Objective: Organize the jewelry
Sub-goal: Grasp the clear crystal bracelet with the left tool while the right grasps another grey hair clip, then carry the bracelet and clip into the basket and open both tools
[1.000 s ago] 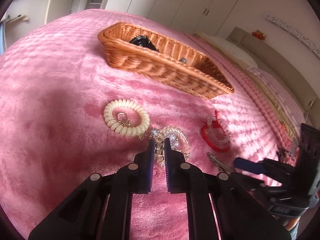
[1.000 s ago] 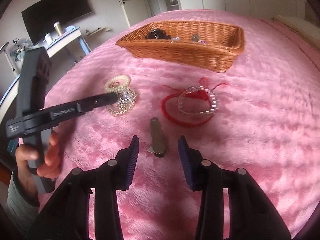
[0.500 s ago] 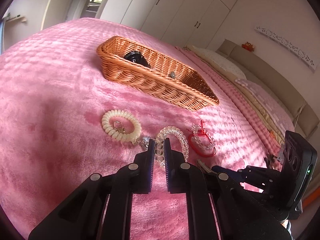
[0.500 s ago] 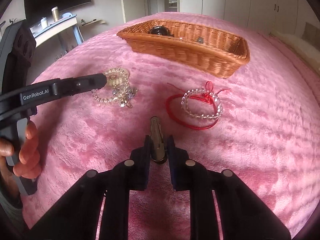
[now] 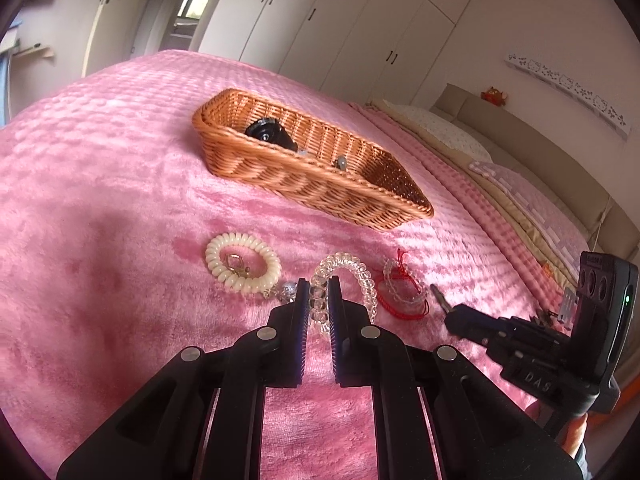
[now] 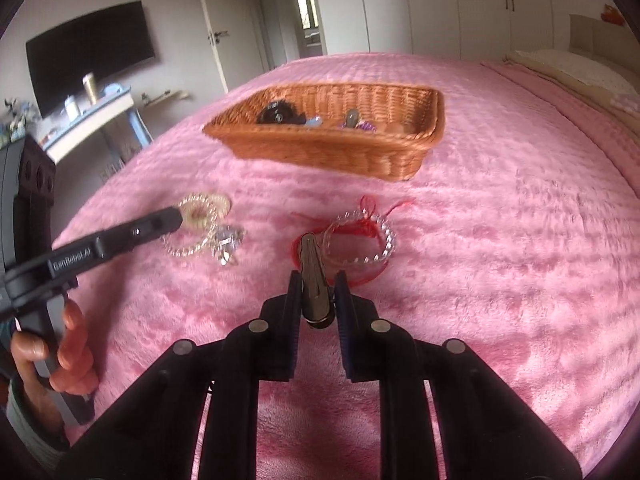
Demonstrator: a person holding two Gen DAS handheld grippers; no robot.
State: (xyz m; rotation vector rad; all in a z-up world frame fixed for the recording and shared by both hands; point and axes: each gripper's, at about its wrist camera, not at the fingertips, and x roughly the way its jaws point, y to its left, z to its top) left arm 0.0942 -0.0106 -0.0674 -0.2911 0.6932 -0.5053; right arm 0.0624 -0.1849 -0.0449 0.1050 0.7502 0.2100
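Pink plush blanket (image 5: 100,208) across the bed, carrying everything. Woven basket (image 5: 308,176) farther back, already holding a black round piece (image 5: 268,132) and a few small trinkets (image 6: 352,120).

Left tool (image 5: 319,300): fingers nearly together, clamped on the clear bead bracelet (image 5: 352,270), a strand of beads pinched between the pads. Cream coil band (image 5: 240,262) just left of it, flat on the blanket, a small gold clasp (image 5: 236,262) inside its ring. Silver charm (image 5: 289,289) just beside the left finger, between coil band and clear bracelet; touching or not, cannot tell.

Right tool (image 6: 317,290): closed on a bronze hair clip (image 6: 314,276), gripped at its wide end, narrow end pointing toward the basket. Clip tip overlapping the red cord (image 6: 296,248) in the right wrist view; whether resting on it or raised above, cannot tell. Crystal bracelet (image 6: 360,236) tied into that red cord, lying on the blanket just beyond the clip, between tool and basket.

Both tools near each other, well short of the basket. Fingers of the left hand (image 6: 60,356) wrapped on the left tool's handle at the edge of the right wrist view.
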